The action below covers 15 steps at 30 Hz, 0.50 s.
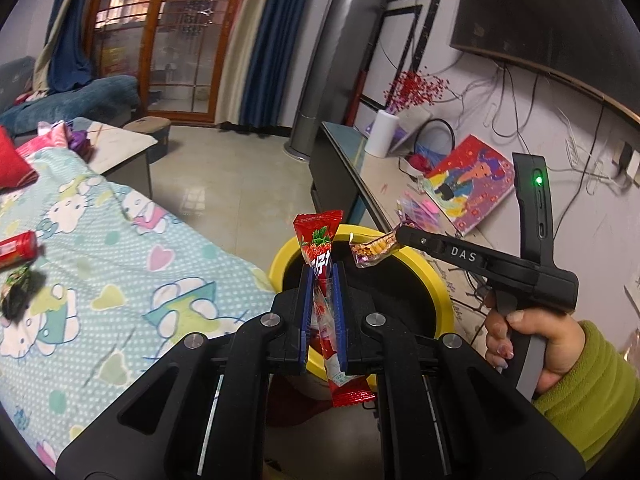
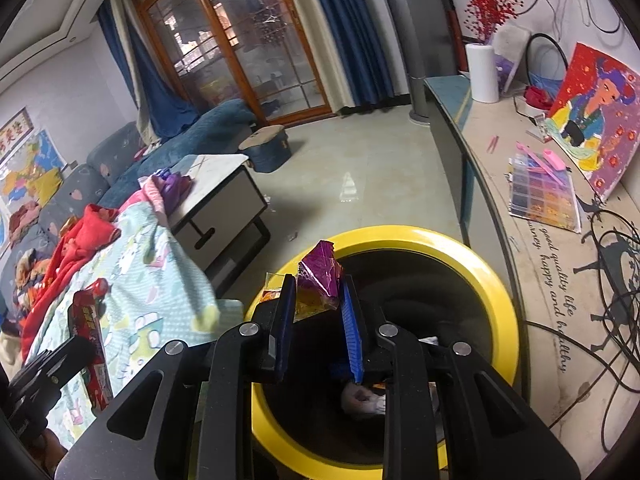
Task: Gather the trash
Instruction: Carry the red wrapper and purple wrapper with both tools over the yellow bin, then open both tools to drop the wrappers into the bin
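My left gripper (image 1: pixel 322 276) is shut on a long red strawberry wrapper (image 1: pixel 318 240) that stands up between its blue pads, just over the near rim of the yellow-rimmed bin (image 1: pixel 434 280). My right gripper (image 2: pixel 316 292) is shut on a crumpled purple and gold snack wrapper (image 2: pixel 320 280) above the bin (image 2: pixel 480 276). The left wrist view shows the right gripper (image 1: pixel 396 236) from the side, gripped by a hand in a green sleeve, its wrapper (image 1: pixel 370 252) hanging over the bin's dark opening. White trash (image 2: pixel 360 398) lies inside the bin.
A table under a cartoon-cat cloth (image 1: pixel 120 248) lies left of the bin, with a red can (image 1: pixel 18 248) and a dark wrapper (image 1: pixel 20 288) on it. A long cabinet (image 2: pixel 480 152) with a painting (image 2: pixel 592 112) and a paper roll (image 2: pixel 482 72) runs along the right. Bare floor (image 2: pixel 360 160) lies beyond.
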Each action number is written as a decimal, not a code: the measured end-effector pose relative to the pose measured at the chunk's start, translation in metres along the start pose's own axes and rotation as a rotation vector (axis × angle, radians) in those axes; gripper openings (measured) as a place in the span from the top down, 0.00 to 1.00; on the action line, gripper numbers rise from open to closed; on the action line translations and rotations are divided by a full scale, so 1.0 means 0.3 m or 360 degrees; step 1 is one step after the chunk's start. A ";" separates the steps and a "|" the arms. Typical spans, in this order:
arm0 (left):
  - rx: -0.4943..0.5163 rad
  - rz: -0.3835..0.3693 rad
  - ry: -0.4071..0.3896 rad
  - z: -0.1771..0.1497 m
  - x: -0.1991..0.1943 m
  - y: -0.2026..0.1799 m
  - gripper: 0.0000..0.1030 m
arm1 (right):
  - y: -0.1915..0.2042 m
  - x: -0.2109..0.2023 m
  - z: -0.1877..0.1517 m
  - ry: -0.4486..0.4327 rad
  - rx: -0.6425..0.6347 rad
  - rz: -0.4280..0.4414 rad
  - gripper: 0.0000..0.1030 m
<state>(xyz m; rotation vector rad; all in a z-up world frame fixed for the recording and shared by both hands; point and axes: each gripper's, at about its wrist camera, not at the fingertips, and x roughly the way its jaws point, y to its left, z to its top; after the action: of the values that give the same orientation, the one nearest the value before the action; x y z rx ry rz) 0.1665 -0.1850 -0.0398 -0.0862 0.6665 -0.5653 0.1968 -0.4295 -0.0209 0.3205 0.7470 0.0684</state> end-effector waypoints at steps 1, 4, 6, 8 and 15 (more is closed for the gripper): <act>0.0012 -0.0004 0.0009 -0.001 0.011 -0.008 0.95 | -0.011 0.001 -0.001 -0.0003 0.0005 -0.0014 0.79; 0.0047 -0.0029 0.0026 -0.002 0.039 -0.031 0.95 | -0.038 0.004 -0.001 -0.0002 0.0015 -0.0036 0.79; 0.0071 -0.0046 0.0032 -0.008 0.052 -0.046 0.95 | -0.060 0.013 -0.001 0.0014 0.0019 -0.0049 0.78; 0.0089 -0.0079 0.0047 -0.013 0.073 -0.061 0.95 | -0.081 0.023 -0.006 0.0030 0.0026 -0.0077 0.78; 0.0129 -0.0132 0.0133 -0.011 0.162 -0.090 0.95 | -0.148 0.041 -0.019 0.0062 0.0070 -0.0124 0.77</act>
<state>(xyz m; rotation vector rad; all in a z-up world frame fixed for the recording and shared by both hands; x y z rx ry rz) 0.1831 -0.2329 -0.0627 -0.0146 0.7227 -0.6777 0.1997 -0.4679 -0.0468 0.3327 0.7999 -0.0153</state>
